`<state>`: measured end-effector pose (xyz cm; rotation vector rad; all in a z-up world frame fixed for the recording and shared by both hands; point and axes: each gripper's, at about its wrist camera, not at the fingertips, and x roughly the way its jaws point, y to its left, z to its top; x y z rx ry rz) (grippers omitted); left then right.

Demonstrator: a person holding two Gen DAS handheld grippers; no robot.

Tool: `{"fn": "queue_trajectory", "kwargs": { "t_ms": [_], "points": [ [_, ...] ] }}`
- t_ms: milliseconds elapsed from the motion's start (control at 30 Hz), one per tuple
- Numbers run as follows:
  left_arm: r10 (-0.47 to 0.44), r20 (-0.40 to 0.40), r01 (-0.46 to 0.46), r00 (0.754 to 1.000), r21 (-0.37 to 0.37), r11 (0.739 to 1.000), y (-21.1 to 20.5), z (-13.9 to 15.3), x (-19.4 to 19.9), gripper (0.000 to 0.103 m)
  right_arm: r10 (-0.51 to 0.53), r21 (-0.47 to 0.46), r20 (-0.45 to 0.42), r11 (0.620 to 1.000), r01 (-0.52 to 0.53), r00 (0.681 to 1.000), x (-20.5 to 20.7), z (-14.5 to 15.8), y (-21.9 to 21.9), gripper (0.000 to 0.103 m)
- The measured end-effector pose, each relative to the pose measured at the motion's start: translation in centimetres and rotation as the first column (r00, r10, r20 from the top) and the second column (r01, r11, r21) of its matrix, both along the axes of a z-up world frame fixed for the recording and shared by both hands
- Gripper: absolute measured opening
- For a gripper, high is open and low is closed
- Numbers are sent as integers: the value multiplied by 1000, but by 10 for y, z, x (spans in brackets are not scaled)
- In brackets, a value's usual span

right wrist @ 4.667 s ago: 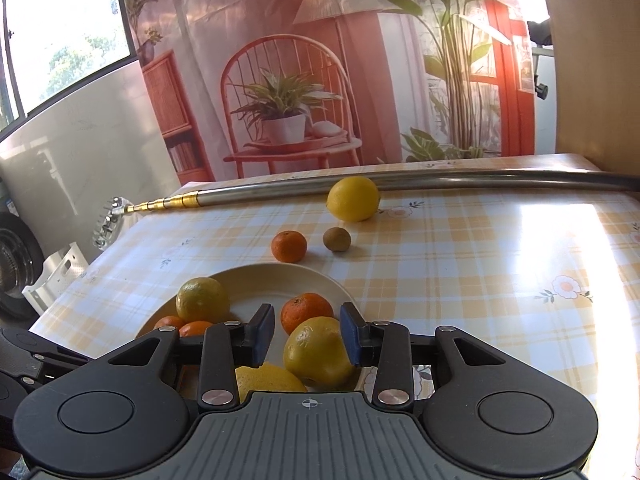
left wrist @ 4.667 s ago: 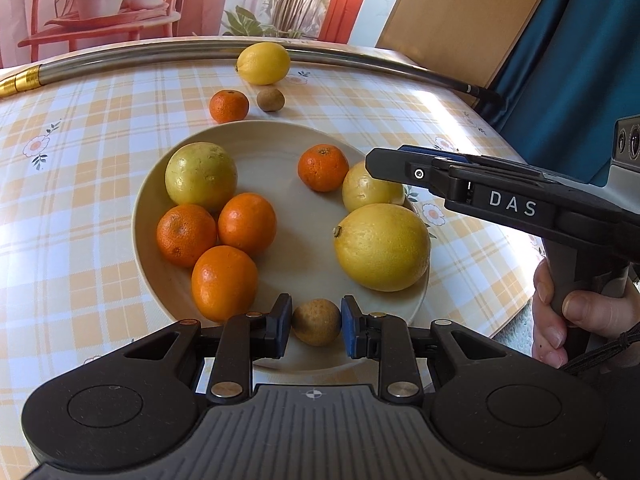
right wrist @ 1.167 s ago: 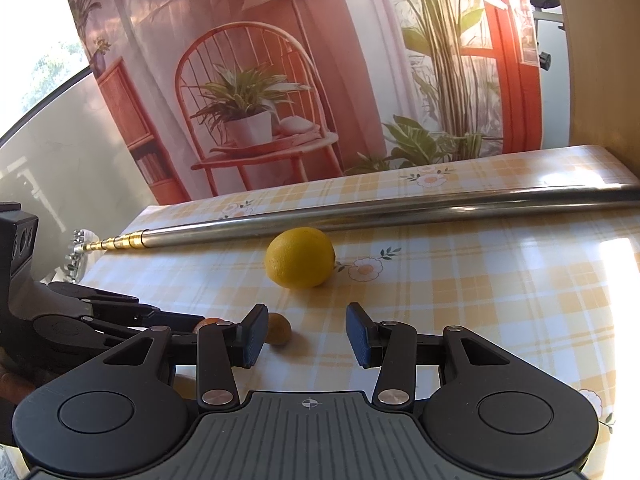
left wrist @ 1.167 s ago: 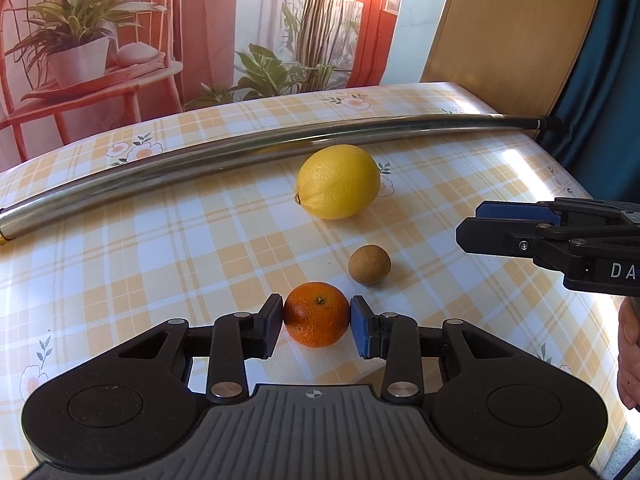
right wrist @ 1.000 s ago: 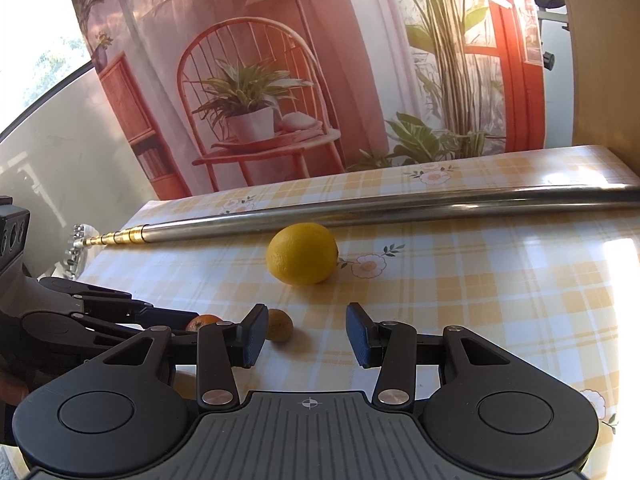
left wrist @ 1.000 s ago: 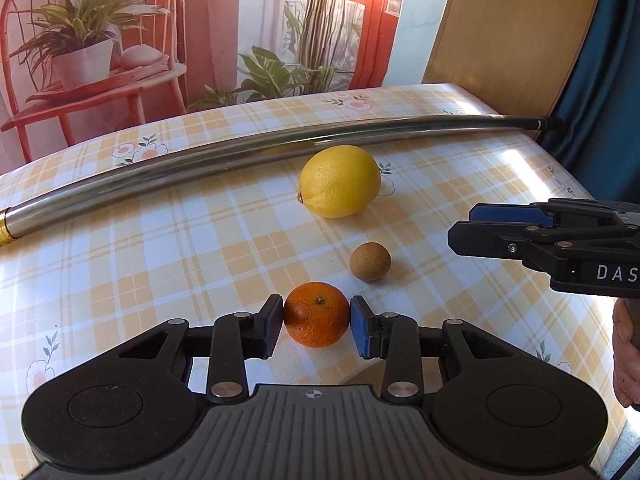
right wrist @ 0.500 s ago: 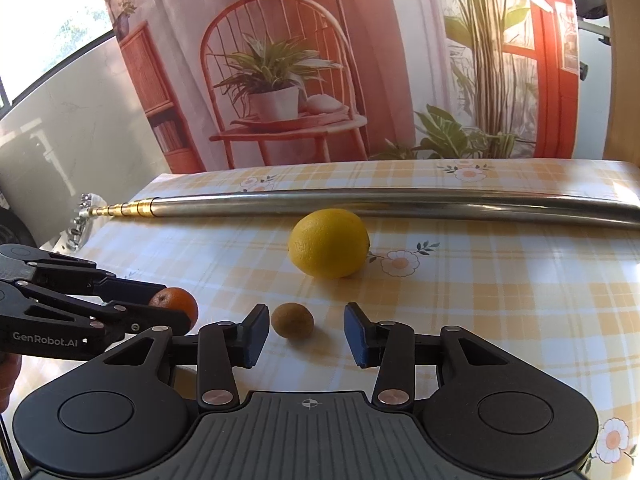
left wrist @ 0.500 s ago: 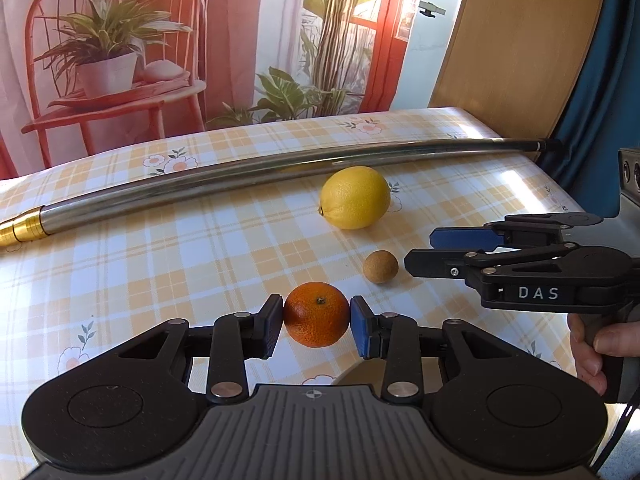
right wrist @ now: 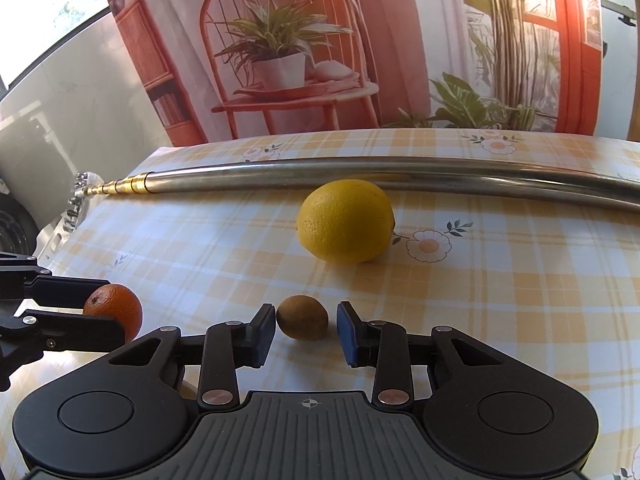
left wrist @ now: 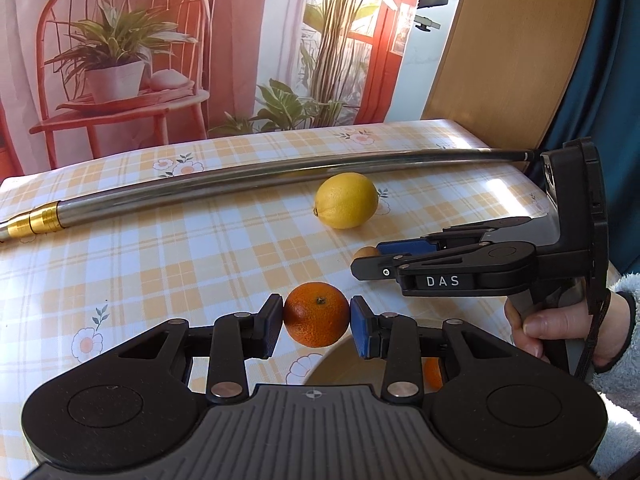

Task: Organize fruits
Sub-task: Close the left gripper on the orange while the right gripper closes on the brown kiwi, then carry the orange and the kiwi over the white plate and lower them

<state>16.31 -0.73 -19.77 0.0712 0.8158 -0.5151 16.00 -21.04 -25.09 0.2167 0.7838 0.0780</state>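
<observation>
The left gripper (left wrist: 317,327) was clamped on a mandarin (left wrist: 316,314) above the checked tablecloth (left wrist: 160,256), while the right gripper (right wrist: 306,334), jaws apart, straddled a small brown fruit (right wrist: 302,317) near the lemon (right wrist: 345,221).

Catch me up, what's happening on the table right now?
The left gripper is shut on a small orange mandarin, lifted near the rim of a cream plate. The right gripper is open around a small brown round fruit on the checked tablecloth. A large yellow lemon lies beyond, near a long metal pole.
</observation>
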Motion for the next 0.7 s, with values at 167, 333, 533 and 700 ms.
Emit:
{"fn": "queue_trajectory", "kwargs": {
  "t_ms": [167, 333, 533, 700],
  "points": [
    [-6, -2, 6, 1000, -3, 1000, 0, -1, -5, 38, 6, 2, 0, 1000, -6, 1000, 1, 0, 1, 26],
    [-15, -5, 15, 1000, -7, 1000, -1, 0, -9, 38, 1, 3, 3, 1000, -1, 1000, -1, 0, 0, 25],
    [-28, -4, 28, 1000, -13, 1000, -3, 0, -14, 38, -10, 29, 44, 1000, 8, 999, -17, 11, -2, 25],
    [-52, -10, 52, 999, -15, 999, -7, -2, -18, 38, -26, 38, 99, 999, 23, 995, -40, 26, -4, 25]
  ]
}}
